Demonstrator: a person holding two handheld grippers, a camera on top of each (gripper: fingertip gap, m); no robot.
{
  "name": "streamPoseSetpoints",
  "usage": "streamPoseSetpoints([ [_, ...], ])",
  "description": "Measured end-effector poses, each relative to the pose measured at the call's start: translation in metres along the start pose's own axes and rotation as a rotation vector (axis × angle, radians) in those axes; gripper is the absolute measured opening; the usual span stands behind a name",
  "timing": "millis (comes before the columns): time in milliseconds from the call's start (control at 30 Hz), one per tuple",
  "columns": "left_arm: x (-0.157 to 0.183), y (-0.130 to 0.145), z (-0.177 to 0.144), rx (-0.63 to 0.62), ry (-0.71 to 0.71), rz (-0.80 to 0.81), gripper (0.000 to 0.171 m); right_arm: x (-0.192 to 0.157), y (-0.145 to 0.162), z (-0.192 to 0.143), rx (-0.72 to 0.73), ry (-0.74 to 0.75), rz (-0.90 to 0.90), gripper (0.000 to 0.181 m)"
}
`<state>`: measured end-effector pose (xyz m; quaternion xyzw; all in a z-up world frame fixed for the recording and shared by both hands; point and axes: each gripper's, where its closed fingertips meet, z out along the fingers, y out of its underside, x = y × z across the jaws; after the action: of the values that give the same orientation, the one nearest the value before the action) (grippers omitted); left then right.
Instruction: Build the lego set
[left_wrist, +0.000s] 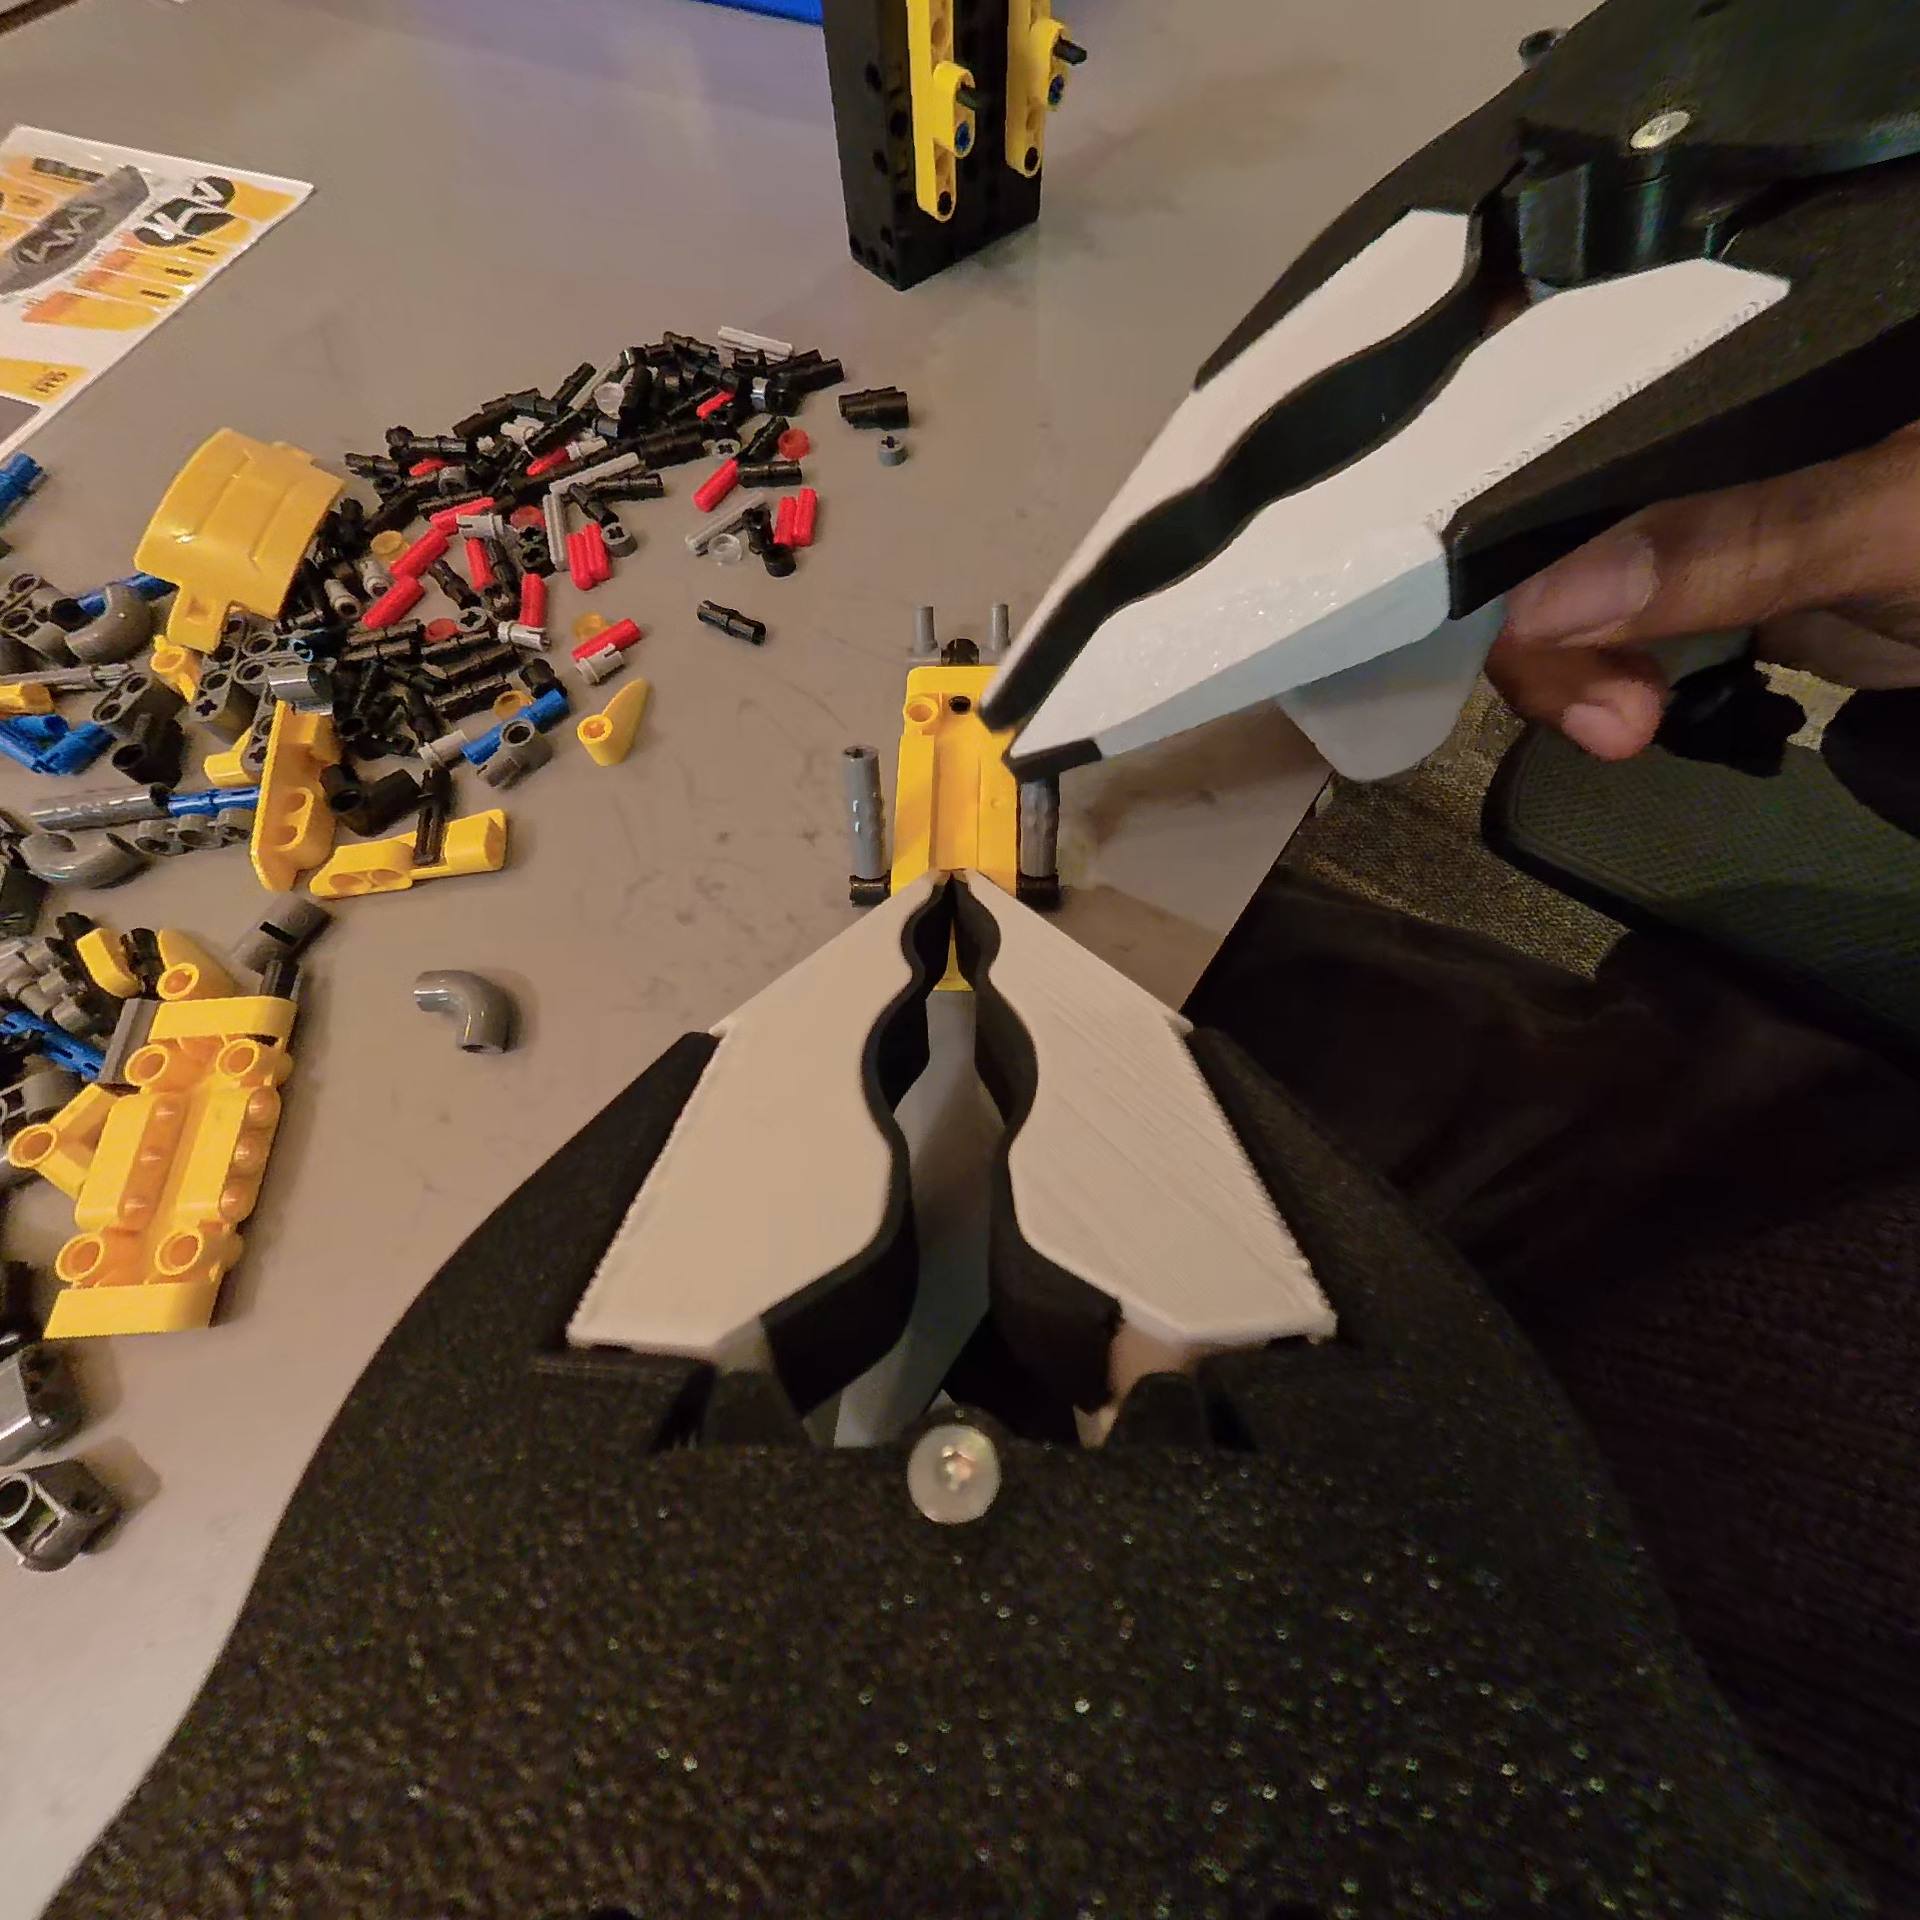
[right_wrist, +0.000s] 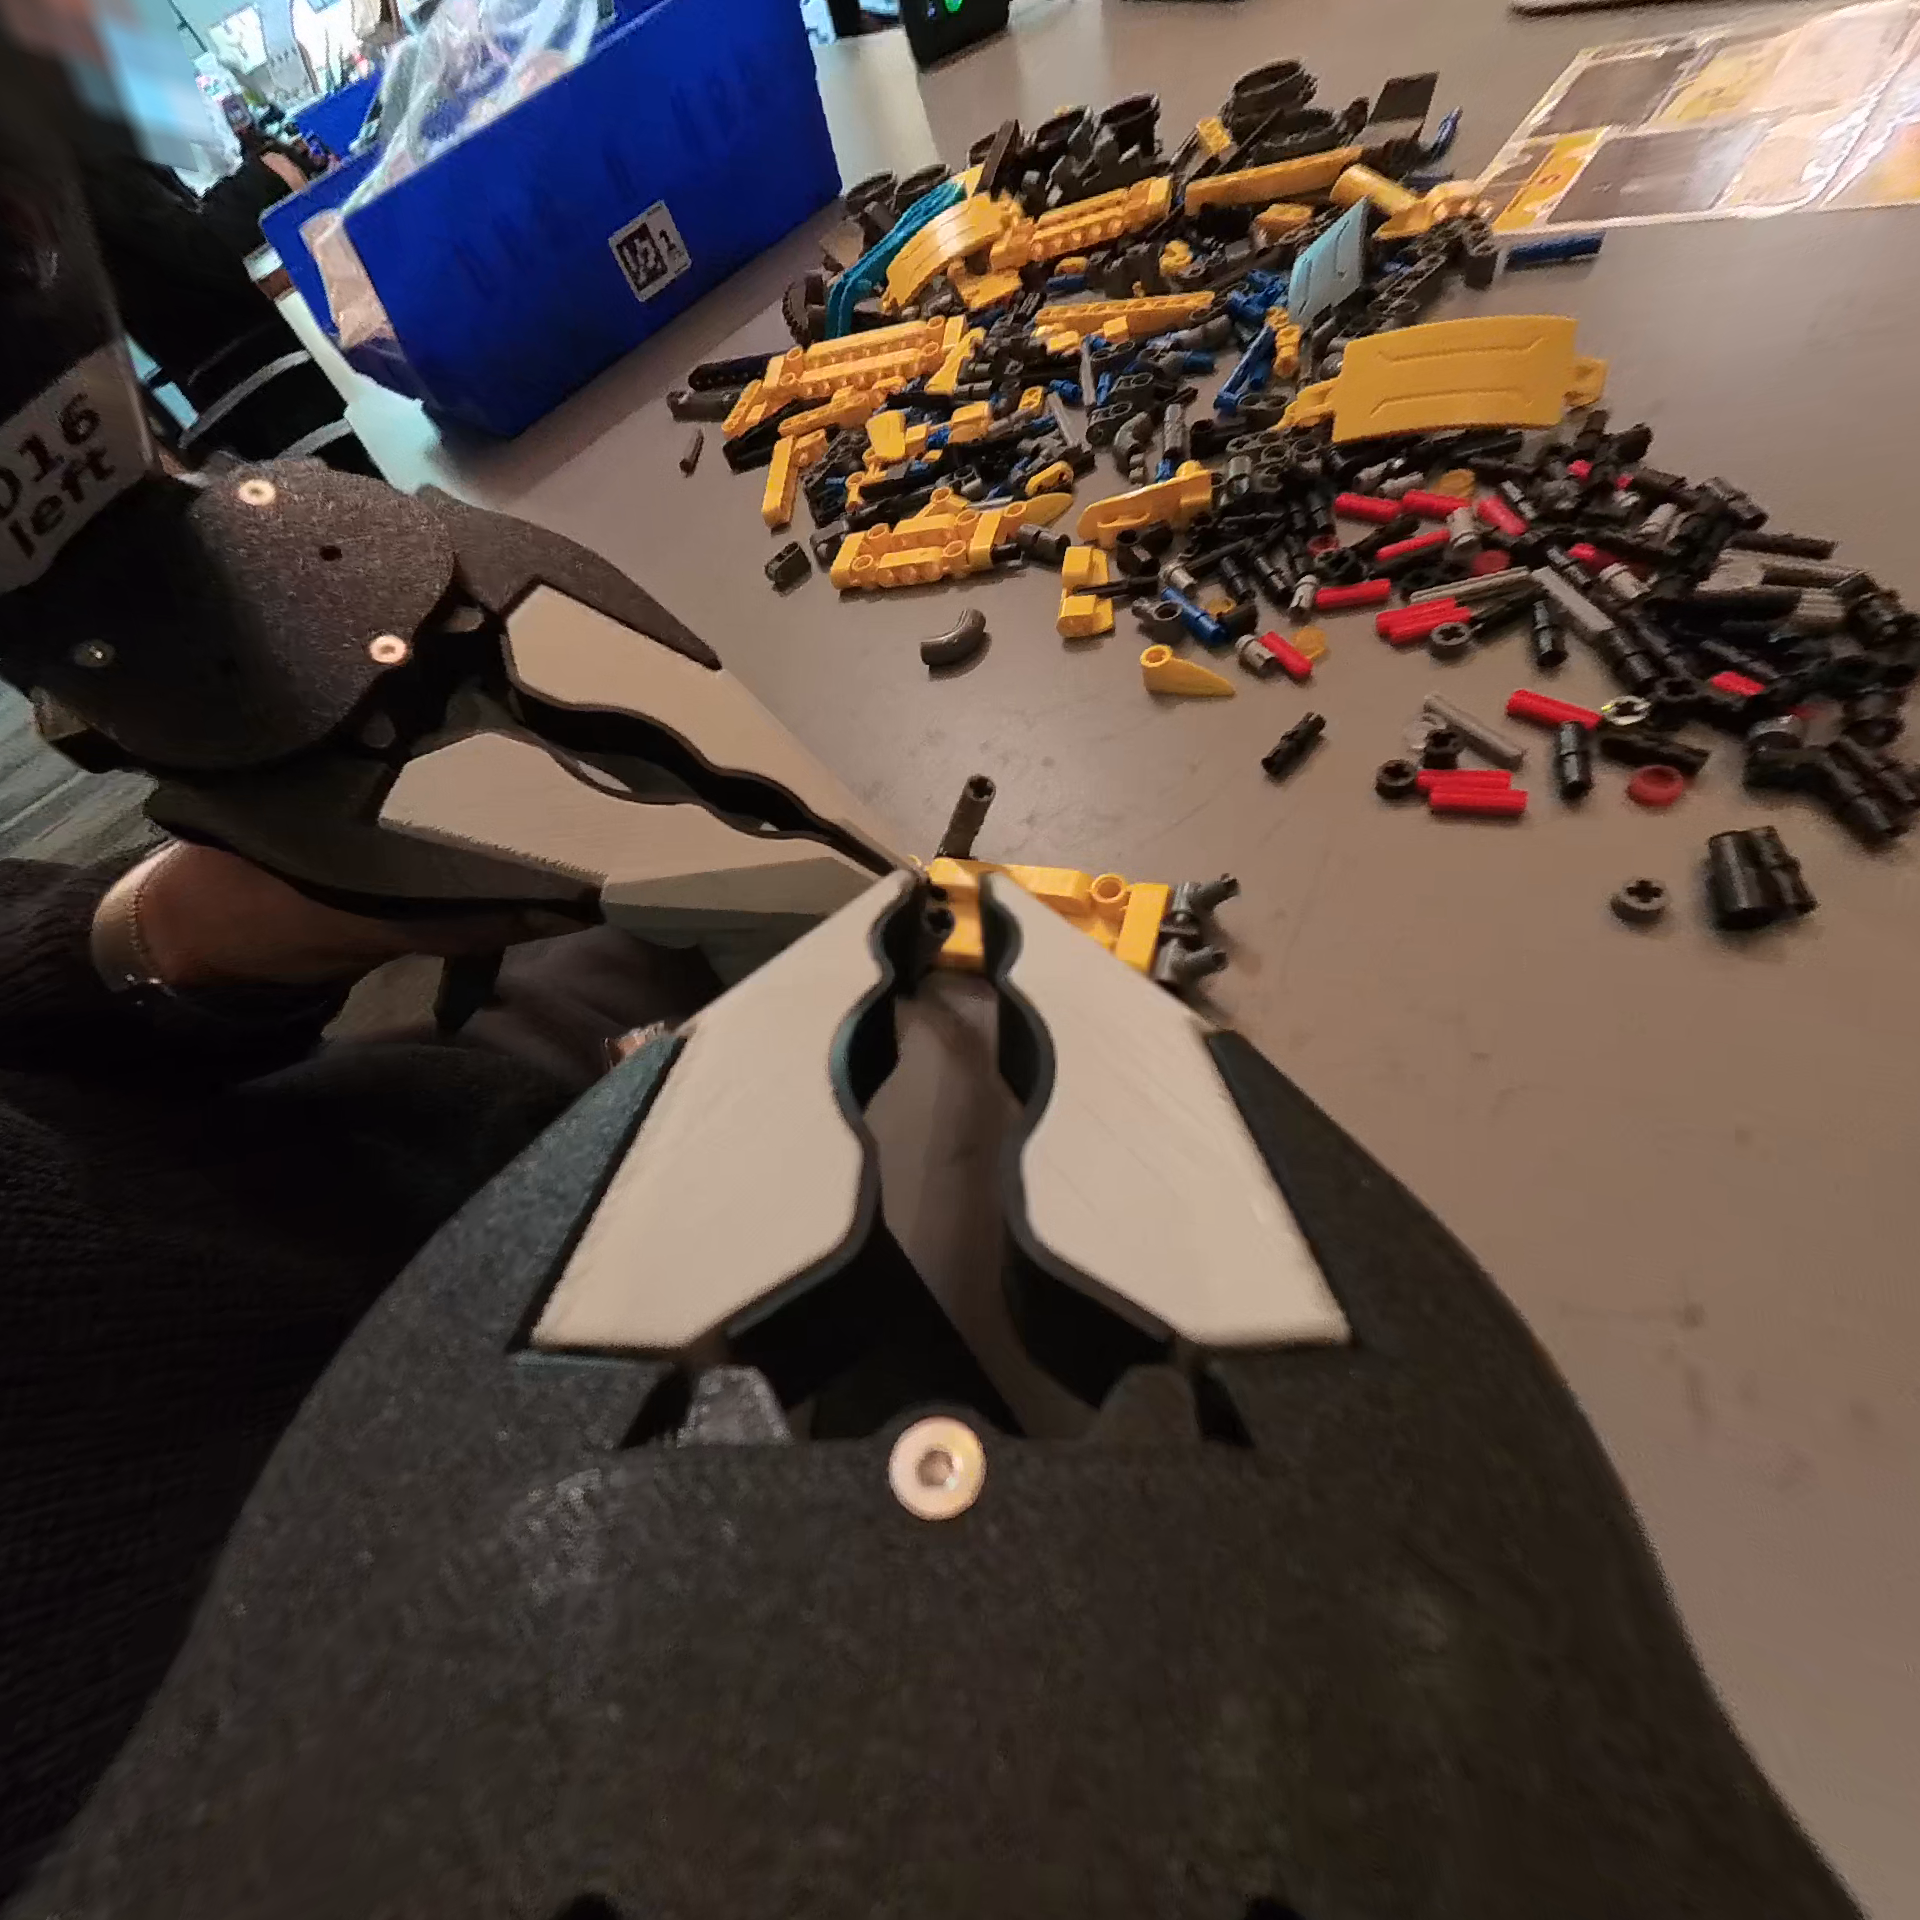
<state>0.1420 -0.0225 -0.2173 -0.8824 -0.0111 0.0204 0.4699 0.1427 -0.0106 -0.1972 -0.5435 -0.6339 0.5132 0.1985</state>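
My left claw (left_wrist: 951, 894) is clamped on the near end of a small yellow brick assembly (left_wrist: 951, 790) with grey pins, lying by the desk (left_wrist: 675, 914) edge. My right claw (right_wrist: 951, 914) pinches its side. Loose ribbed plastic pieces (left_wrist: 499, 561) sprawl leftward; smooth grey surface between.

Dim warm indoor light, soft shadows. Right wrist view motion-blurred; both fisheye-warped at edges; left sharper.
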Motion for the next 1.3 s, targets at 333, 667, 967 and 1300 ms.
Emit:
streamPoseSetpoints([
  [333,0.0,0.0,0.0,0.0,0.0,0.0,0.0,0.02,-0.029,-0.013,0.105,0.047,0.029,0.023],
  [667,0.0,0.0,0.0,0.003,-0.002,0.006,0.0,0.018,-0.028,0.012,0.052,0.008,-0.016,0.023],
  [967,-0.003,0.001,-0.001,-0.075,0.025,0.043,0.0,0.031,-0.039,-0.016,0.147,0.024,-0.047,0.014],
  [1300,-0.014,0.001,0.001,-0.129,0.17,0.086,0.0,0.018,-0.039,-0.021,0.196,-0.083,-0.053,0.001],
])
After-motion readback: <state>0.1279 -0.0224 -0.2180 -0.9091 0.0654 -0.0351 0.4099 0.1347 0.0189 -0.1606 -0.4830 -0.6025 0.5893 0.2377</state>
